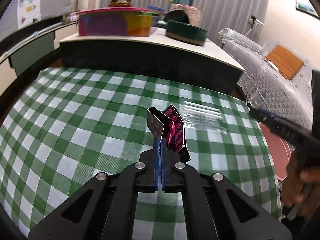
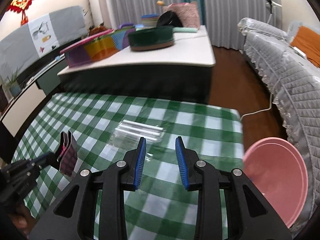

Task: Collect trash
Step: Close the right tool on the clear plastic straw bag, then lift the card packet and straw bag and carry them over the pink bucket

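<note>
Right wrist view: the clear plastic wrapper [image 2: 140, 133] lay flat on the checked tablecloth [image 2: 200, 124], just ahead of the right gripper [image 2: 161, 149] and a little to the left of the gap between its fingers.
Key relation: the wrapper's long axis ran across the line of the fingers, roughly parallel to the table's far edge, so the jaws would have to straddle it from above; the right gripper was judged the nearer of the two.
Wrapper look: transparent, crinkled and glossy, with pale tube-like ridges showing through; thin and probably slippery to pinch.
Right jaws: apart, blue pads facing each other, nothing between them.
Left wrist view: the dark folded packet [image 1: 168, 128] with pink print stood upright in the left gripper [image 1: 160, 142], lifted clear of the cloth near the table's middle.
Left jaws: together, clamped on the packet's lower edge.
Packet look: stiff card or foil, bent into a zigzag of panels.
Bin: the pink basin [image 2: 280, 182] sat off the table's right edge, below the cloth level, a likely drop point.
Farther out: a low white table [image 2: 160, 56] with coloured boxes stood beyond the far edge, a grey quilted sofa [image 2: 290, 84] to the right.
</note>
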`<state>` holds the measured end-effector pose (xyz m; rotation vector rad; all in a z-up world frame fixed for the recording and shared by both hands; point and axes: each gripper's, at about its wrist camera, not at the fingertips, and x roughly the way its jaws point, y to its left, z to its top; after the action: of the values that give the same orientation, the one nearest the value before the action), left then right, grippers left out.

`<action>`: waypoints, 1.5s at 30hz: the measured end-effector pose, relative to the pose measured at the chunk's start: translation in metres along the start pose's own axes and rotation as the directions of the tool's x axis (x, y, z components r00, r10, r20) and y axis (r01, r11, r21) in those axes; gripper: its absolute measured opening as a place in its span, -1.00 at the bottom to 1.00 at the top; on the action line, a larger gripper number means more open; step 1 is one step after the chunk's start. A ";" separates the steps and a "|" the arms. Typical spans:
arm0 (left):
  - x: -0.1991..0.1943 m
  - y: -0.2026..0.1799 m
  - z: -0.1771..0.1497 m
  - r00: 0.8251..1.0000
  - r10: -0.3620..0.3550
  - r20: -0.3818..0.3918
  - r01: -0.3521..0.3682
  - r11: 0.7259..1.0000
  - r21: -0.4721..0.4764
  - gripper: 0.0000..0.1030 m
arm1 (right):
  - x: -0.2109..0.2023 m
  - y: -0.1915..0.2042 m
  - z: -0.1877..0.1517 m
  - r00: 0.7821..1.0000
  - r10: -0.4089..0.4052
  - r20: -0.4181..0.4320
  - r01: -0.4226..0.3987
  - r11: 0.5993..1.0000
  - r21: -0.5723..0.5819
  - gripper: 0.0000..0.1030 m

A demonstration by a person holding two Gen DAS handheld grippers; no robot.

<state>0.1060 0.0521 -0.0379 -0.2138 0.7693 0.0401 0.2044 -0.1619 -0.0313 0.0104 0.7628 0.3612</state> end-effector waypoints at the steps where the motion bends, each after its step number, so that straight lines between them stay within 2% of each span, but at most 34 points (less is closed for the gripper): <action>1: 0.002 0.002 0.000 1.000 0.002 -0.004 -0.002 1.000 -0.008 -0.97 | 0.008 0.004 0.000 1.000 0.005 -0.015 -0.005 1.000 -0.007 -0.38; 6: 0.010 0.007 0.003 1.000 -0.003 -0.018 0.002 0.999 -0.038 -0.97 | 0.043 0.013 -0.003 0.997 0.005 -0.082 -0.006 1.000 -0.012 -0.03; 13: 0.013 0.009 0.005 0.999 -0.015 -0.029 0.013 0.999 -0.052 -0.97 | 0.072 0.016 -0.011 0.990 -0.015 -0.143 0.010 0.999 -0.038 0.02; 16: 0.015 0.011 0.006 0.999 -0.015 -0.032 0.014 0.998 -0.059 -0.97 | 0.070 0.024 -0.014 0.989 -0.016 -0.144 0.003 0.996 -0.091 -0.28; 18: 0.015 0.011 0.007 0.999 -0.015 -0.032 0.013 0.998 -0.060 -0.97 | 0.068 0.028 -0.016 0.990 -0.023 -0.141 0.006 0.993 -0.120 -0.69; 21: 0.015 0.009 0.008 1.000 -0.013 -0.028 0.011 0.998 -0.054 -0.97 | 0.063 0.030 -0.018 0.990 -0.009 -0.138 -0.010 0.991 -0.135 -0.94; 29: 0.008 0.004 0.010 1.000 -0.009 0.001 0.009 1.000 -0.028 -0.97 | 0.023 0.027 -0.009 0.999 0.027 -0.042 -0.032 0.993 -0.116 -0.97; 45: -0.014 -0.013 0.008 0.998 -0.019 0.060 0.017 0.999 0.035 -0.97 | -0.045 0.019 -0.013 0.999 0.021 0.041 -0.016 0.994 -0.111 -0.97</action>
<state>0.1030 0.0411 -0.0204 -0.1864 0.7076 0.0158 0.1597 -0.1606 -0.0082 -0.0789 0.7006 0.4191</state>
